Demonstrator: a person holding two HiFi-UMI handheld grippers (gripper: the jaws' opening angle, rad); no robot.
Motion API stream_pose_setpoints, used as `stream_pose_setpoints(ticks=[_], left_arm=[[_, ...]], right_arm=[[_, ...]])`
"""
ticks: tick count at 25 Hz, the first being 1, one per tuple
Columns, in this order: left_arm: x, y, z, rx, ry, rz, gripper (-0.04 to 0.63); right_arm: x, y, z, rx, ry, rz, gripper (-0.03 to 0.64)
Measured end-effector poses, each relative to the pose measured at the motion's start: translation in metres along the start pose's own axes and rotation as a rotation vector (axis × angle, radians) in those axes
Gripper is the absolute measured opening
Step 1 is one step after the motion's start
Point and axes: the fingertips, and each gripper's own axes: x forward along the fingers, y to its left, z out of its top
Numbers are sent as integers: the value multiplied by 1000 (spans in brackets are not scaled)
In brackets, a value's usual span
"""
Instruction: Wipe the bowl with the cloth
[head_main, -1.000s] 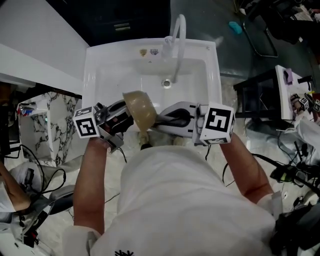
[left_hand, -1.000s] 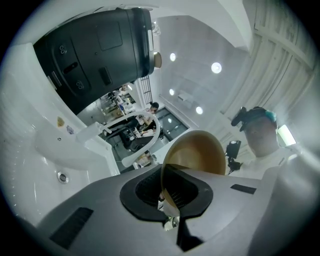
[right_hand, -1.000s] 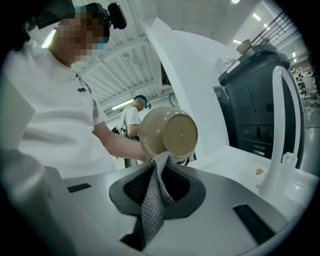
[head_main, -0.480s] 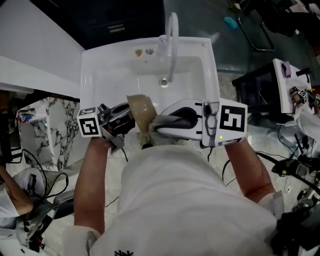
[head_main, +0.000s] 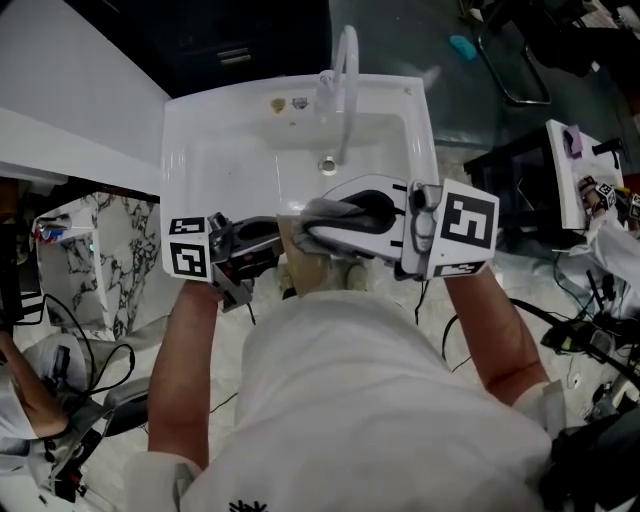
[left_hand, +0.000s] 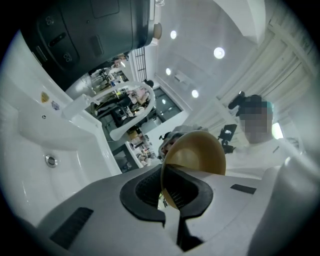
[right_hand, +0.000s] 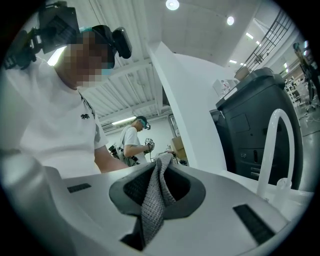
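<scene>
- The person's white shirt (head_main: 360, 400) fills the near side, with both bare forearms reaching forward to the sink.
- The left gripper (head_main: 270, 240) (left_hand: 167, 187) has its jaws drawn close together, pinching the rim of the tan bowl (head_main: 305, 262) (left_hand: 197, 152).
- The bowl stands tipped on edge over the front lip of the sink. In the left gripper view its open side faces away from the jaws.
- The right gripper (head_main: 315, 225) (right_hand: 157, 187) comes in from the other side and lies across the top of the bowl, hiding most of it from above.
- Its jaws are clamped on a grey woven cloth (head_main: 328, 213) (right_hand: 154, 200), with a fold hanging down between the pads.
- The bunched cloth sits right at the bowl; I can't tell whether it presses on it.
- Beyond them lies the white sink (head_main: 190, 130), its drain (head_main: 327, 165) in the middle of the basin.
- The white arched faucet (head_main: 346, 70) rises at the back rim.
- Farther off, in the right gripper view, another person (right_hand: 132, 142) stands in the room.
</scene>
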Motion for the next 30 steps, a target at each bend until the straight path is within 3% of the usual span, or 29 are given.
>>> stream_pose_setpoints(ticks=[11, 22, 30], left_arm=[[13, -29, 8, 51, -6, -92, 15], [1, -25, 23, 48, -79, -60, 15], [-12, -11, 37, 18, -174, -17, 14]], right_arm=[[-2, -29, -28, 85, 50, -91, 37], [-9, -20, -55, 124, 96, -93, 37], [-11, 2, -64, 127, 140, -25, 37]])
